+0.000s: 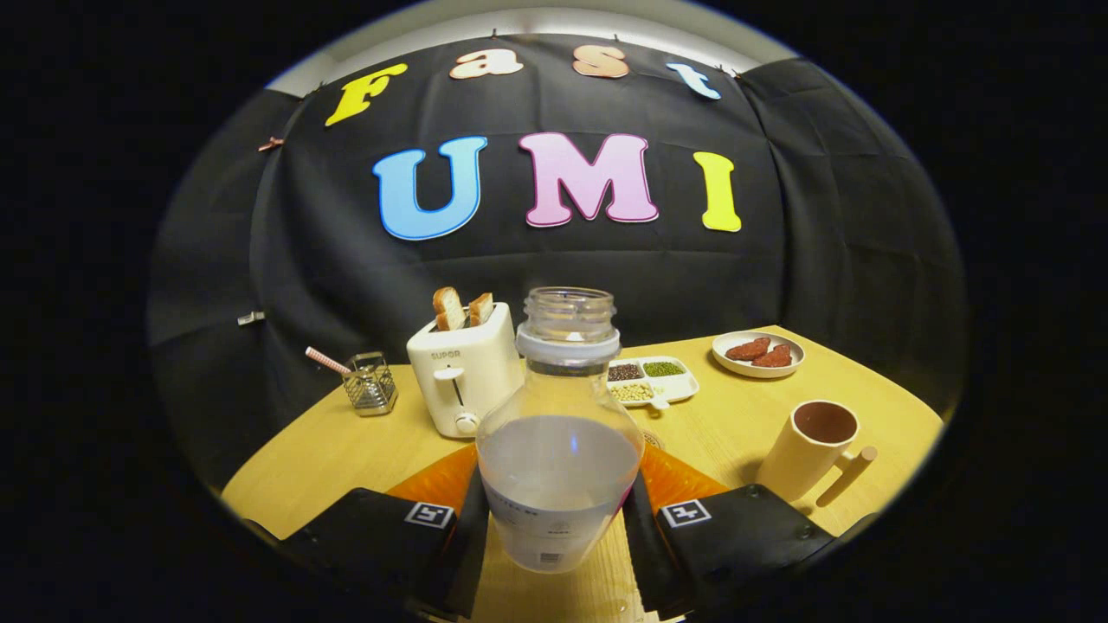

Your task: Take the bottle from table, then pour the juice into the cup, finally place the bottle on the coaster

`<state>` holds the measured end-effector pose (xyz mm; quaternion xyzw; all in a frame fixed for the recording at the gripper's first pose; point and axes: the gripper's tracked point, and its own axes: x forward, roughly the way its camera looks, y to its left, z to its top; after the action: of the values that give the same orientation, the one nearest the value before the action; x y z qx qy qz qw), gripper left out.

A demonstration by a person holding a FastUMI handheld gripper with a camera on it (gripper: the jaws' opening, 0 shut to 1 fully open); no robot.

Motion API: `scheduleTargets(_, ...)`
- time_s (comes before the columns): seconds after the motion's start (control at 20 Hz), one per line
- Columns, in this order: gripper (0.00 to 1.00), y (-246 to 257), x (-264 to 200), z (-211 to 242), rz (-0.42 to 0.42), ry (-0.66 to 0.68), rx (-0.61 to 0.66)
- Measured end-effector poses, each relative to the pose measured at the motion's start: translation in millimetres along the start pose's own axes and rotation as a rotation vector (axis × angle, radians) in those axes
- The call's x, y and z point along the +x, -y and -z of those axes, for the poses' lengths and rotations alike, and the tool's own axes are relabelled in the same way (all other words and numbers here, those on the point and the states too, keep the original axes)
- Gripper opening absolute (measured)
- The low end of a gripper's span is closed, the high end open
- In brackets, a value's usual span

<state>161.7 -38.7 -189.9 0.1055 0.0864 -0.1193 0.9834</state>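
**Bottle clamped between your fingers, cup off to the right**

Your table (346,450) spans the lower half of the frame. At centre, the uncapped bottle (560,433), part full of pale liquid, sits upright in your gripper (558,528), both fingers pressed to its sides. Left of centre stands the toaster (463,376) with two slices up. The cup (814,450) sits at lower right, handle toward you, beside the right finger and well apart from the bottle
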Motion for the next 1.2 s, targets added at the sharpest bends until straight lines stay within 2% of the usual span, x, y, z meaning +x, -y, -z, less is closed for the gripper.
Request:
scheduleTargets(0.45, 0.71, 37, 1, -38, 0.020, -0.038, 0.482)
scheduleTargets(0.75, 0.72, 65, 7, -40, 0.060, -0.063, 0.799)
scheduleTargets(1.2, 0.72, 96, 25, -23, 0.129, -0.105, 1.139)
